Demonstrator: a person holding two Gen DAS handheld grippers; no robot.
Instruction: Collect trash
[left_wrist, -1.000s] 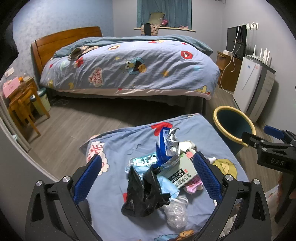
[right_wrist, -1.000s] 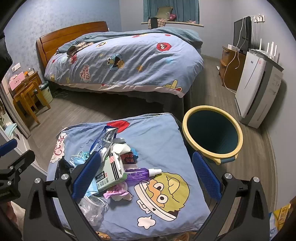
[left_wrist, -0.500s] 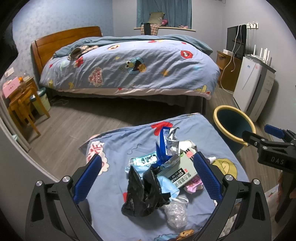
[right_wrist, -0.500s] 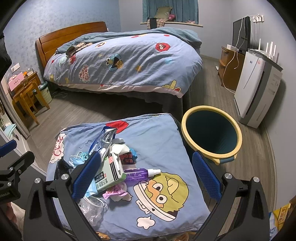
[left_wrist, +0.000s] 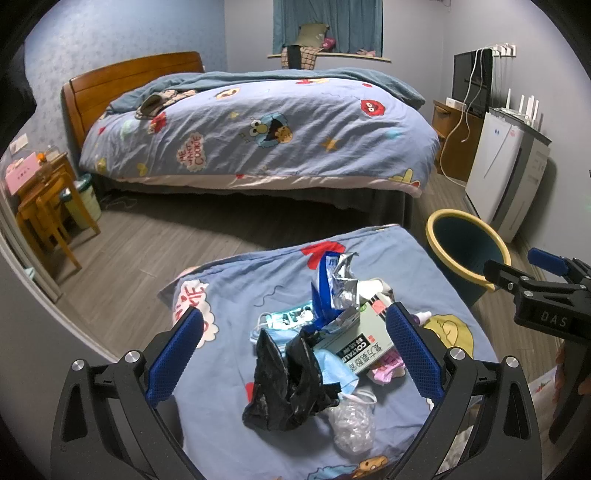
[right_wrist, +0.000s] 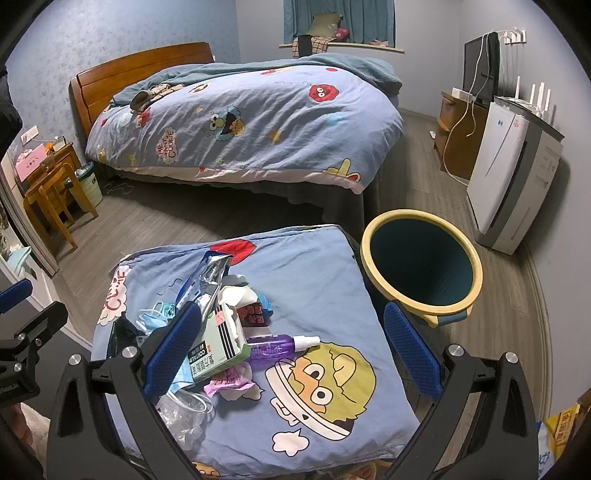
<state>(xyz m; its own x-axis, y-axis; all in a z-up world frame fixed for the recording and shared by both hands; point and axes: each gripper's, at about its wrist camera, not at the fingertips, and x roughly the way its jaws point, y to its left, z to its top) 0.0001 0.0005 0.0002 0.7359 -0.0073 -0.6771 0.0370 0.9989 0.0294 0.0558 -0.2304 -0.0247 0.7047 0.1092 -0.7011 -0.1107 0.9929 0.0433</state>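
Left tongs (left_wrist: 293, 349): spread wide, nothing between the blue pads; they hang over the trash heap, the black bag sitting right in the gap
Right tongs (right_wrist: 291, 345): wide apart too, holding nothing; poised above the near right part of the surface, the purple bottle lying between the pads
Surface (right_wrist: 317, 266): draped in a blue cartoon-print cloth; all the trash is bunched on its left half as the right wrist view has it
Black plastic bag (left_wrist: 291, 376): crumpled, at the near edge of the heap; a clear plastic wad (left_wrist: 351, 421) lies just beside it
Green carton (right_wrist: 218, 343): lying flat, touching the purple spray bottle (right_wrist: 275, 345), whose white nozzle points toward the bin
Foil snack wrapper (left_wrist: 338, 284): blue and silver, standing up at the far side of the heap
Face masks (left_wrist: 334, 369): light blue, tucked under the carton and the bag
Pink wrapper (right_wrist: 229, 384): at the near edge, just below the carton
Bin (right_wrist: 421, 266): dark teal with a yellow rim, on the floor just beside the surface's right corner; it looks empty from above
Bed (right_wrist: 240, 122): well behind, same cartoon bedding, wooden headboard
White appliance (right_wrist: 513, 177): against the right wall, beyond the bin
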